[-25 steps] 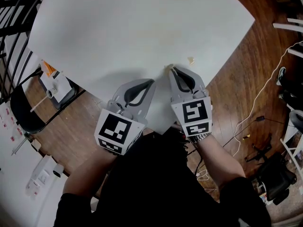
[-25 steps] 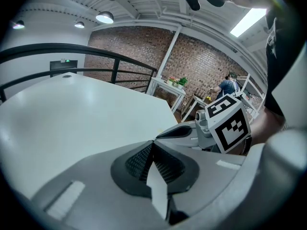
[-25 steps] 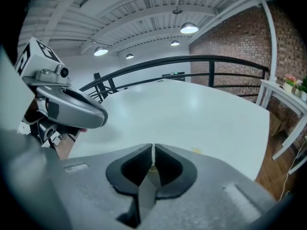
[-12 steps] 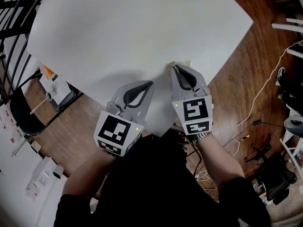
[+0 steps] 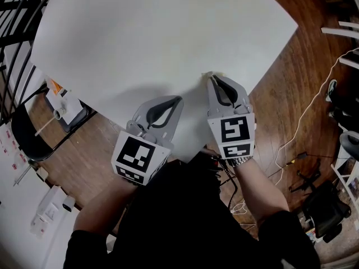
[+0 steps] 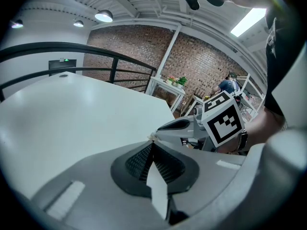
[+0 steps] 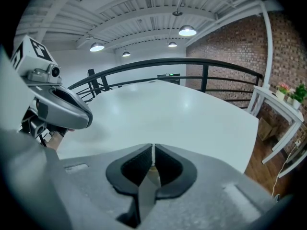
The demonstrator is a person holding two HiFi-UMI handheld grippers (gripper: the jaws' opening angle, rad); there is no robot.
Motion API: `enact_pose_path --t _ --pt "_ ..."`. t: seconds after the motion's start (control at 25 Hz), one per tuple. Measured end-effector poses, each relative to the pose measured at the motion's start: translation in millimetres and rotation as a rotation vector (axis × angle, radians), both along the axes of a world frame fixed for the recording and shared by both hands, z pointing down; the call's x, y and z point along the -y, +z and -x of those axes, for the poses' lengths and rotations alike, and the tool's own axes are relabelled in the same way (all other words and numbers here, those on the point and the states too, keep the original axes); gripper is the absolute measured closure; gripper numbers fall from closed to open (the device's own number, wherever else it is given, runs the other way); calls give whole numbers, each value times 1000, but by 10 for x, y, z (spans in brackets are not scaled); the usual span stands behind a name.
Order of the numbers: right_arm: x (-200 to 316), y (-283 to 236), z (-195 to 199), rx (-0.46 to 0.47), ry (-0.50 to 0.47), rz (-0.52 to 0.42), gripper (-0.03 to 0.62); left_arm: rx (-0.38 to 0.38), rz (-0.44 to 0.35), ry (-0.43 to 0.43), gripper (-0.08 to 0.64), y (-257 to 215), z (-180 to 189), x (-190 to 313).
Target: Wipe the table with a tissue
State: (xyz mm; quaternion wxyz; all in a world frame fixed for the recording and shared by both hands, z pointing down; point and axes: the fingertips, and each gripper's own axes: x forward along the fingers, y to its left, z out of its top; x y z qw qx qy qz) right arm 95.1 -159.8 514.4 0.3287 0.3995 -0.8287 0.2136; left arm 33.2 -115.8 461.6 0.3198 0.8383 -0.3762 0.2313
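The white table (image 5: 157, 32) fills the upper head view. My right gripper (image 5: 211, 78) rests on it near the right front edge, jaws closed on a small beige tissue scrap (image 5: 208, 74). The scrap shows as a sliver between the pads (image 7: 152, 169) in the right gripper view (image 7: 153, 147). Another beige bit (image 5: 222, 74) lies on the table just right of that tip. My left gripper (image 5: 180, 98) lies beside it to the left, shut (image 6: 152, 142), with nothing clearly held. The right gripper (image 6: 175, 124) shows just beyond its tip.
The table's front corner (image 5: 193, 154) is under my wrists, with wooden floor (image 5: 291, 77) past the right edge. A black chair (image 5: 28, 133) and a small stand with an orange item (image 5: 63, 100) are at left. A black railing (image 5: 14, 15) runs along the far left. Cables (image 5: 297, 144) trail on the floor.
My right gripper has slid a little to the right along the table with the scrap at its tip, closing on the loose beige bit. The left gripper has stayed put.
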Motion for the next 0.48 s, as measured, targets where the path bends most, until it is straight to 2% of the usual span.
enact_pose_path --t 0.48 --pt "92 13 -200 -22 17 -14 584 1 0 1 549 -1 -97 12"
